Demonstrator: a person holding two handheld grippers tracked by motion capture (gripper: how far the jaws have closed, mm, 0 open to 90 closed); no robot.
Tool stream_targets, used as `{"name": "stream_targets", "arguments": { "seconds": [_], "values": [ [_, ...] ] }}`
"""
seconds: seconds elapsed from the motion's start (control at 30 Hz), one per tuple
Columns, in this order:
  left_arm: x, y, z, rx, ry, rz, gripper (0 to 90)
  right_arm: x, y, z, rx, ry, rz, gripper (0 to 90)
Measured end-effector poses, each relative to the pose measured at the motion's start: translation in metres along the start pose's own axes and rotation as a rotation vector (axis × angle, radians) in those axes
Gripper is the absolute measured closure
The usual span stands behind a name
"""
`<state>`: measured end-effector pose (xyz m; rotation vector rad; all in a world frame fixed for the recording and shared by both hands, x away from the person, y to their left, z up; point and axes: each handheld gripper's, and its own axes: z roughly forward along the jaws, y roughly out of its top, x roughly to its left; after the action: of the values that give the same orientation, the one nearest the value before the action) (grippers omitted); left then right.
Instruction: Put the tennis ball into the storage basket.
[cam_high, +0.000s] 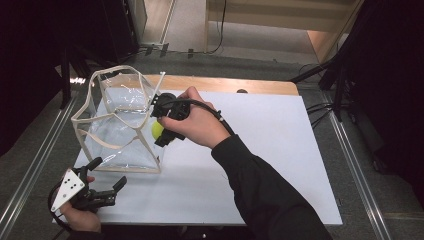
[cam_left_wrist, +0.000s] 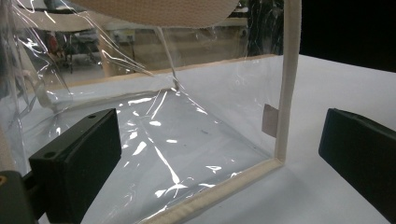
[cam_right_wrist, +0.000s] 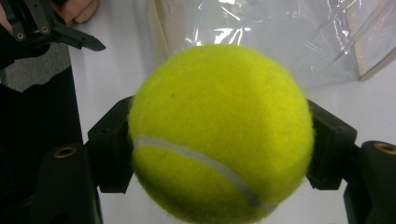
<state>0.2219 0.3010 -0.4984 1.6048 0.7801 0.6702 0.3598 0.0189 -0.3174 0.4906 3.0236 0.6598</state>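
Right gripper (cam_high: 161, 131): its jaws were clamped on a tennis ball (cam_right_wrist: 219, 135), one black pad pressed to each side of it; the hand held it above the white table (cam_high: 260, 150), just beside the near right edge of the bag.
Tennis ball: yellow-green with a white seam, off the table, between the jaws; from the high view it showed as a small yellow patch (cam_high: 157, 129) against the bag's side.
Left gripper (cam_high: 107, 180): jaws spread apart with nothing between the pads; it sat low at the near left corner of the table, aimed at the bag's near bottom corner without touching it.
Bag (cam_high: 120, 125): clear plastic with cream cloth trim (cam_left_wrist: 289, 79), standing upright on the table's left part, its top rim open; in the left gripper view its bottom corner lay between the two jaws, farther off.
Table: white sheet over a wooden board, whose bare edge showed along the far side.
Sleeve (cam_high: 265, 190): dark, on the right arm, reaching in from the bottom edge.
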Motion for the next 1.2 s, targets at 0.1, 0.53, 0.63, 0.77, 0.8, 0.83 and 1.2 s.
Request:
{"name": "stream_targets", "arguments": {
  "seconds": [0.1,0.53,0.63,0.77,0.8,0.83,1.2],
  "values": [
    [0.0,0.0,0.0,-0.001,0.001,0.0,0.0,0.0,0.004,-0.002,-0.002,0.007,0.001,23.8],
    [0.0,0.0,0.001,-0.001,0.001,0.001,0.0,-0.002,0.015,-0.015,-0.004,0.0,-0.002,23.8],
    [0.0,0.0,0.001,-0.001,0.001,0.001,0.0,-0.003,0.017,-0.016,0.001,-0.003,-0.011,23.8],
    [0.0,0.0,0.001,-0.003,0.001,0.0,0.0,-0.003,0.019,-0.021,-0.006,-0.004,-0.008,23.8],
    [0.0,0.0,0.001,-0.002,0.002,0.003,0.0,-0.003,0.02,-0.022,-0.002,-0.008,-0.012,23.8],
    [0.0,0.0,0.001,-0.001,0.002,0.002,0.0,-0.003,0.021,-0.023,0.0,-0.012,-0.012,23.8],
    [0.0,0.0,0.001,-0.003,0.0,0.003,0.0,-0.003,0.033,-0.033,0.002,-0.028,-0.023,23.8]
  ]
}}
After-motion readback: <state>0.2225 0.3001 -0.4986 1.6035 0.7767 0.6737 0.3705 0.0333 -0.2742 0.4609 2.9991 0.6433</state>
